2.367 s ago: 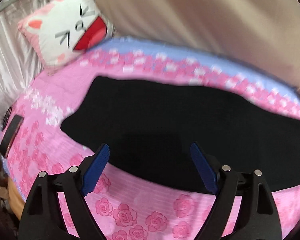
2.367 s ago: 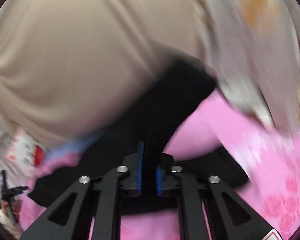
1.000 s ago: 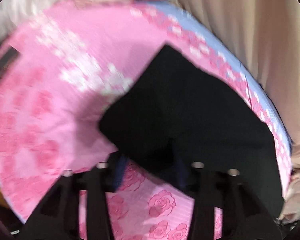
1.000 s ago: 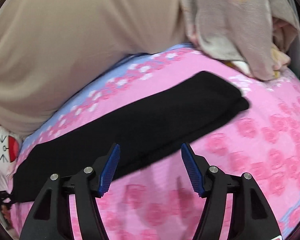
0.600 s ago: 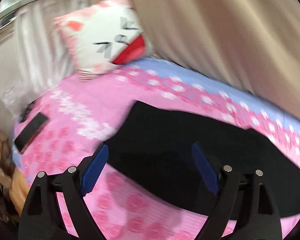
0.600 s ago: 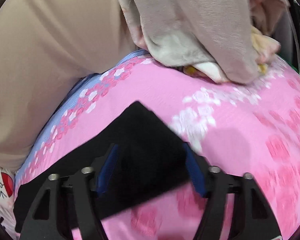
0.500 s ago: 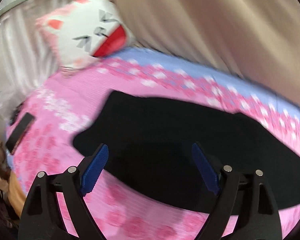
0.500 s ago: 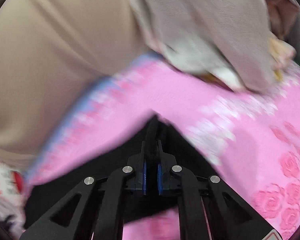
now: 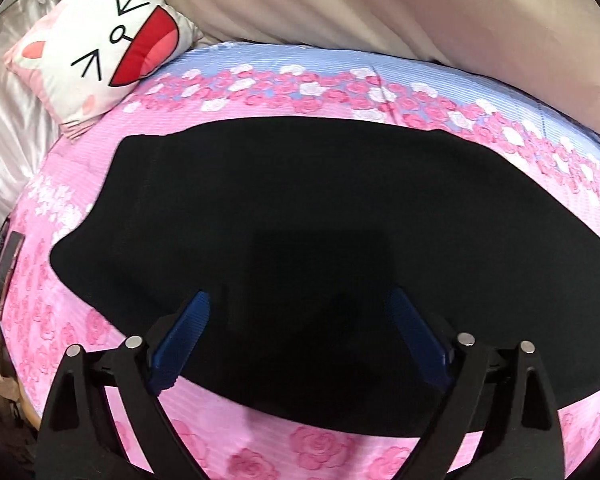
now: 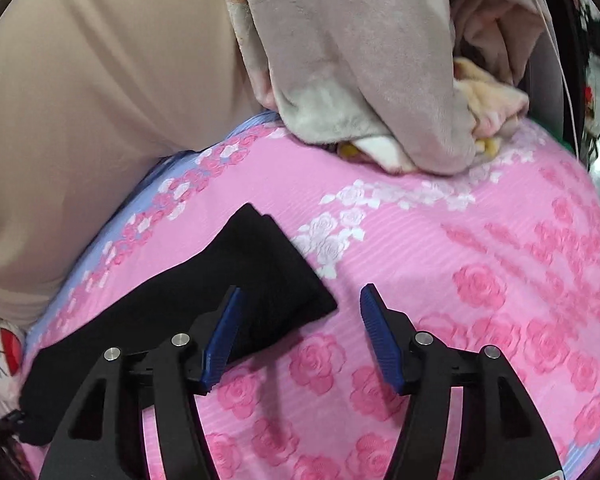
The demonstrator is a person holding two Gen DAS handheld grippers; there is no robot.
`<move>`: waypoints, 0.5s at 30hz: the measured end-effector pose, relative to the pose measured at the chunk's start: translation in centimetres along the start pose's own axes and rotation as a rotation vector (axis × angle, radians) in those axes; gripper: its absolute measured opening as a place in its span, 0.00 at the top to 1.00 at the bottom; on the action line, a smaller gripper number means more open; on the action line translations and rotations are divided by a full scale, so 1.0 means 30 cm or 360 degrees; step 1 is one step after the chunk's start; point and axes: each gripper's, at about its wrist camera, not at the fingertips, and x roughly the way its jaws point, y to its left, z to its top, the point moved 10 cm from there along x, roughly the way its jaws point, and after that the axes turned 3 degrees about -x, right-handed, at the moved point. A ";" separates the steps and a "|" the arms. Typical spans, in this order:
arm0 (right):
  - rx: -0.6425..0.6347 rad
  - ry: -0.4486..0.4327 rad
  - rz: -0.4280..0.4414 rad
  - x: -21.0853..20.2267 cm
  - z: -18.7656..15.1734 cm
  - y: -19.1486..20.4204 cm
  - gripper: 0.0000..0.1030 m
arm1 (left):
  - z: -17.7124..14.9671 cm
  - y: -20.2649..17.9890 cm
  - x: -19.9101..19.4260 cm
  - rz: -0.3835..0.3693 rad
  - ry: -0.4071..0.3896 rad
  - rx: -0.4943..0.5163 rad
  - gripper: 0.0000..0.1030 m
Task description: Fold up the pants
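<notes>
Left wrist view shows the bed (image 9: 340,92), under a pink rose-print cover with a blue band along its far edge, carrying the black pants (image 9: 300,220) laid flat as one long dark band across the cover, lengthwise and free of visible bunching. A beige curtain (image 9: 380,0) hangs behind the bed, a grey plush blanket (image 10: 340,60) is heaped at one end and a cat-face pillow (image 9: 100,36) leans at the other. In the right wrist view one narrow end of the pants (image 10: 268,264) lies square on the cover with layers stacked at its edge, which suggests the legs are already laid one over the other. The crosswise folds that would shorten the band into a compact stack appear not yet done. The left hand-held gripper (image 9: 300,340) hovers over the near edge of the garment with its jaws having just been opening, now spread wide and clamped on nothing. The right hand-held gripper (image 10: 300,332) has likewise just been opening; its jaws stand apart, with the corner of the narrow end between them in the frame but not pinched.
</notes>
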 end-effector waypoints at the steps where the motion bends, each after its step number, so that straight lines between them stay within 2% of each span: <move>1: 0.0010 -0.0021 -0.0013 -0.007 0.003 0.000 0.42 | -0.003 -0.015 0.005 -0.0013 0.0008 0.0008 0.12; 3: -0.0107 -0.0116 -0.0048 -0.022 0.044 0.065 0.42 | -0.008 -0.044 0.017 -0.0013 0.0019 0.0041 0.11; 5: -0.0376 -0.0159 -0.0082 -0.006 0.109 0.182 0.42 | -0.016 -0.067 0.039 0.0018 0.0032 0.0086 0.09; 6: -0.0432 -0.0128 -0.0077 0.026 0.127 0.217 0.44 | -0.020 -0.072 0.056 0.0037 0.0035 0.0103 0.09; 7: -0.0498 0.0017 0.0001 0.151 0.152 0.285 0.46 | -0.023 -0.073 0.070 0.0053 0.0038 0.0111 0.09; 8: -0.0498 0.0017 0.0001 0.151 0.152 0.285 0.57 | -0.024 -0.068 0.083 0.0064 0.0041 0.0108 0.07; 10: -0.0576 0.0175 0.0054 0.276 0.128 0.330 0.66 | -0.020 -0.053 0.091 0.0054 0.0018 0.0068 0.04; 11: -0.0645 0.0216 0.0012 0.338 0.122 0.329 0.69 | -0.017 -0.046 0.094 0.0043 0.0014 0.0051 0.04; 12: -0.0675 0.0238 -0.0062 0.383 0.122 0.302 0.73 | -0.015 -0.041 0.099 0.0029 0.0018 0.0043 0.04; 14: -0.0529 0.0206 -0.0063 0.401 0.170 0.274 0.88 | -0.014 -0.035 0.103 0.0004 0.0034 0.0022 0.04; 15: -0.0431 0.0185 -0.0090 0.372 0.193 0.270 0.86 | -0.013 -0.034 0.104 -0.0005 0.0040 0.0017 0.04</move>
